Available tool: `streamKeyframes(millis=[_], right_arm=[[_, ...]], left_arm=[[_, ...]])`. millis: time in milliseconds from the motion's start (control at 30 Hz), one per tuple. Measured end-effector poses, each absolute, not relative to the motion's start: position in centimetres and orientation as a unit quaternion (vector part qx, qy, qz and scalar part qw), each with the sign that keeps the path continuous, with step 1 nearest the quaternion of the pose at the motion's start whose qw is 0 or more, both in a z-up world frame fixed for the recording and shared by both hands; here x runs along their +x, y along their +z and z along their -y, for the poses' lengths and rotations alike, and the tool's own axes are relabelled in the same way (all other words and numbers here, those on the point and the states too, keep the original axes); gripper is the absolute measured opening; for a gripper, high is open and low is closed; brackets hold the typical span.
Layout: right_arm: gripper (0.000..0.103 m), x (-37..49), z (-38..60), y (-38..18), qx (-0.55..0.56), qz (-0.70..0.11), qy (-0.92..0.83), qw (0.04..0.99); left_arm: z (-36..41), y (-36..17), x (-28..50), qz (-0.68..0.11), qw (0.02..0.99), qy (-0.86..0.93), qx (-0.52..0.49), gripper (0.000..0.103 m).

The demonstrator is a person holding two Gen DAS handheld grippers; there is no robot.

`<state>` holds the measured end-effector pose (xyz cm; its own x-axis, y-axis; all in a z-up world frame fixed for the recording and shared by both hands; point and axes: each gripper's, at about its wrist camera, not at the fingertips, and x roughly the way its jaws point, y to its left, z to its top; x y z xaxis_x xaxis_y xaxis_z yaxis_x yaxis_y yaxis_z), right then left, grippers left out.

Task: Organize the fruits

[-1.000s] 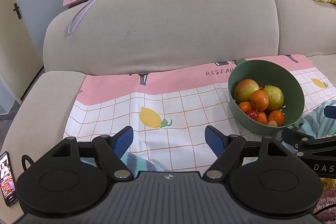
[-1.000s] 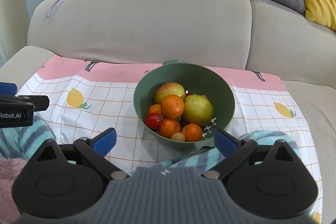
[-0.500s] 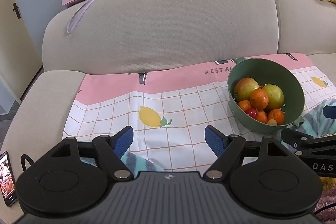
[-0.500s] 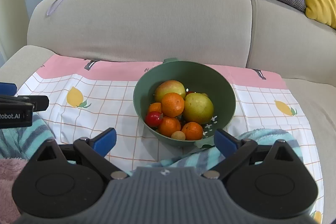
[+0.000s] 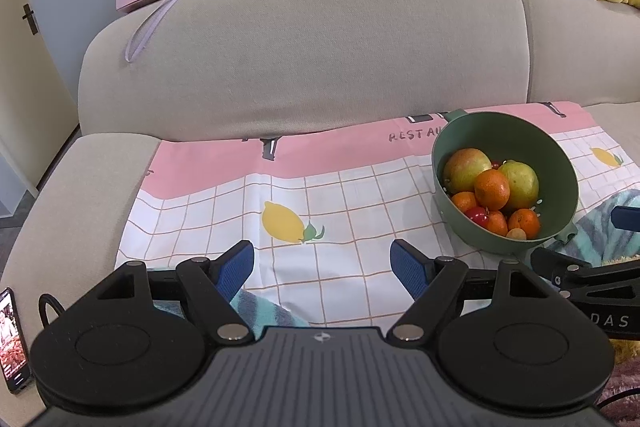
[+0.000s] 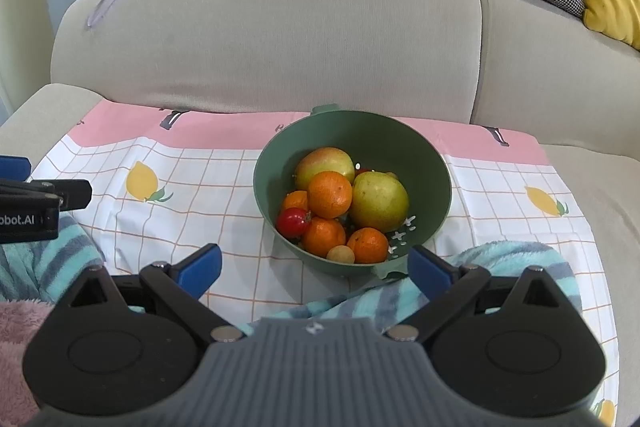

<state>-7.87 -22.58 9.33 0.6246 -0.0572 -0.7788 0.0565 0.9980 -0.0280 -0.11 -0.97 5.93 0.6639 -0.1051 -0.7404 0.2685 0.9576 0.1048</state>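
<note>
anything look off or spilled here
Nothing spilled: all the fruit sits inside the green bowl on the cloth. Only oddity: the cloth's near edge is rumpled over a striped blanket.

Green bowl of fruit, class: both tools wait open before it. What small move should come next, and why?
Probably ease the right tool forward and down toward the top orange in the green bowl. Both tools hold nothing, the fruit is all piled in the bowl, and the bowl lies almost straight ahead of the right tool, while the left tool faces bare cloth.
</note>
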Motion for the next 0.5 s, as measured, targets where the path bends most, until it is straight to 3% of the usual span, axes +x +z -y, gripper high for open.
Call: streamKeyframes(millis=[500], right_arm=[[0.096,-7.84,22.62,9.14,0.005,-0.435,-0.033,0.900]], left_arm=[[0.78,6.02,0.08,-0.403,0.903,-0.113,0.097,0.091]])
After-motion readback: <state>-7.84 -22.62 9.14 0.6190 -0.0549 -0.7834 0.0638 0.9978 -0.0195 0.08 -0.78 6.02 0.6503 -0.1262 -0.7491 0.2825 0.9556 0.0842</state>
